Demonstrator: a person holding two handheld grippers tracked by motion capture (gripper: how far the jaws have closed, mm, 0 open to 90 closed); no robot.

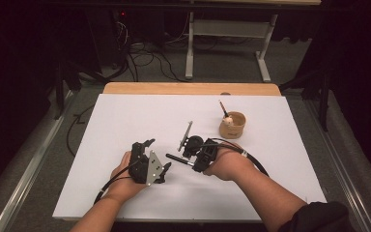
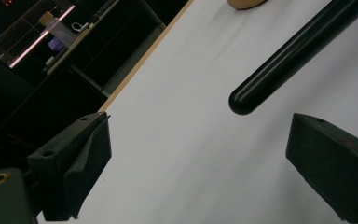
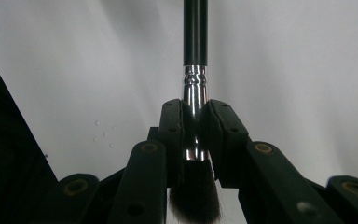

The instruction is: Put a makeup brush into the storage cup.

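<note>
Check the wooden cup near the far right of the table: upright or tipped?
Upright. The wooden cup stands on its base on the white table, mouth upward, with a small brush leaning out of it.

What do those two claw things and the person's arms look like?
Both grippers are black, each with two blocky jaws on jointed links with brass-coloured pins. The left gripper carries a grey three-cornered plate; the right gripper has one too. Black cables trail back. Forearms are bare; one dark sleeve shows.
</note>
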